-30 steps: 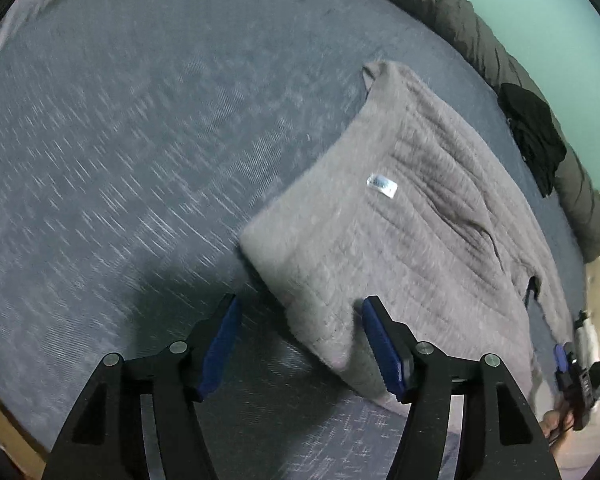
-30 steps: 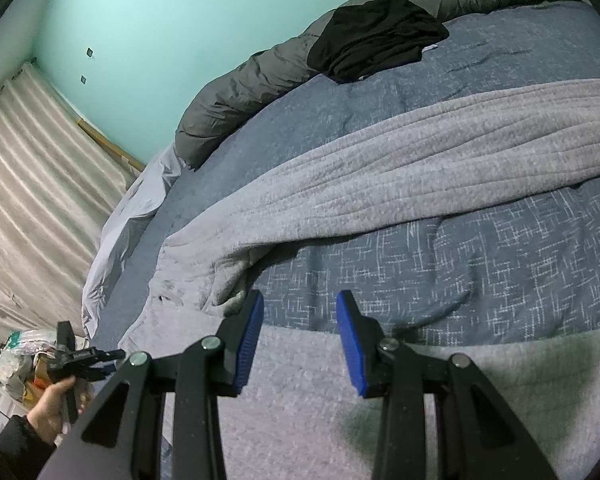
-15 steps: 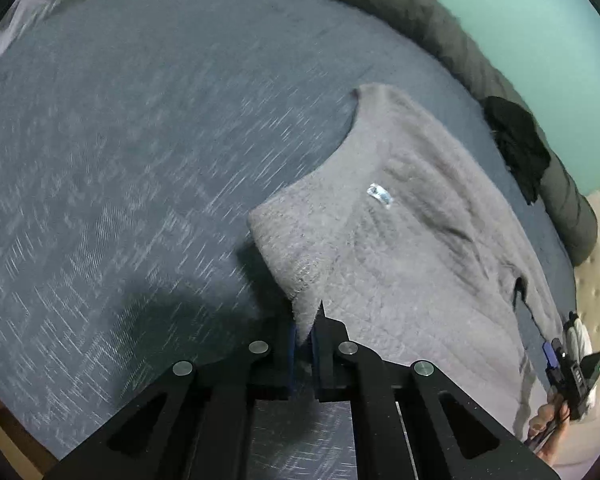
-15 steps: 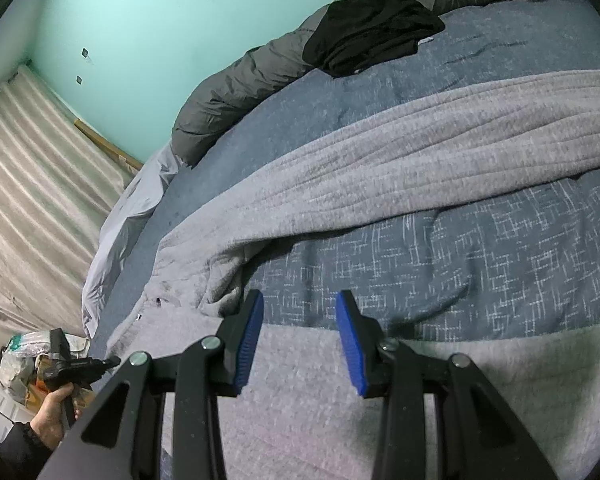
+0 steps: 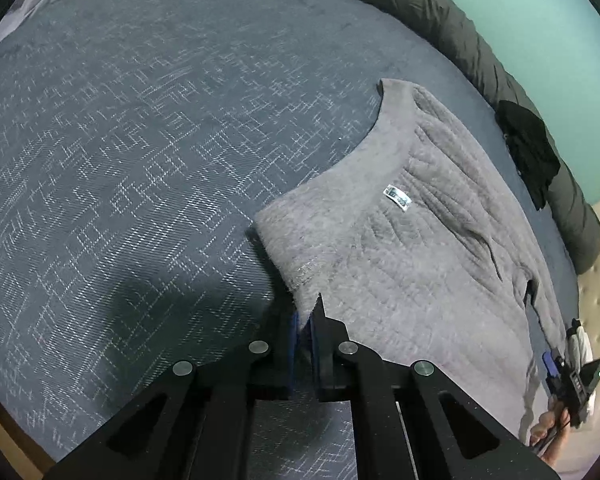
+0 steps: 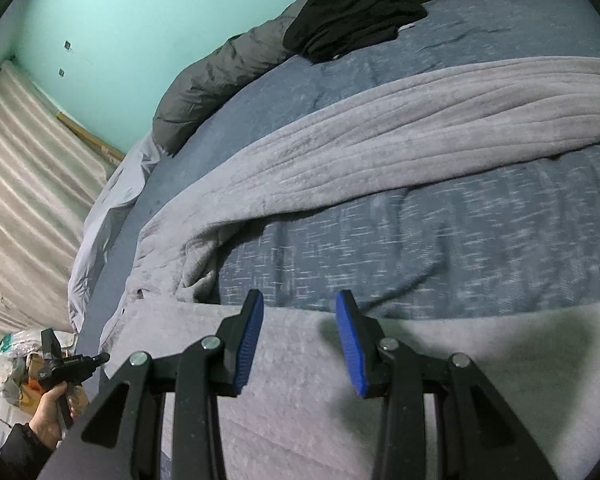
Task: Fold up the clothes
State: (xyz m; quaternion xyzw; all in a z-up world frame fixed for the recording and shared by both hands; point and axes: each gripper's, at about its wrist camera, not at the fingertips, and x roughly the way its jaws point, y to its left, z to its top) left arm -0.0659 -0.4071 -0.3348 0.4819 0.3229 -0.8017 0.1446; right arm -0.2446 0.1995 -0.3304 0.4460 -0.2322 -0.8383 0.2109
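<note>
Through the left wrist camera I look down on a bed spread with a blue-grey bedcover (image 5: 140, 168) crossed by fine white hatching. A dark grey duvet (image 5: 452, 36) is rolled along the far edge under a mint-green wall (image 5: 548, 20), with a black garment (image 5: 530, 152) heaped on it. The grey sweater (image 5: 420, 264) lies flat on the cover, right of centre, its neckline toward the roll. My left gripper (image 5: 305, 320) is pinched tight on the sweater's near corner. A small white label (image 5: 397, 197) sits on the knit; its print is too small to read. The right gripper (image 5: 572, 376) shows at the lower right edge.

Through the right wrist camera, the right gripper (image 6: 300, 336) stands partly open over grey knit, nothing between its blue pads (image 6: 350, 344). A sleeve runs across the cover beyond. Pale striped curtains (image 6: 24, 184) hang left, beside the green wall.
</note>
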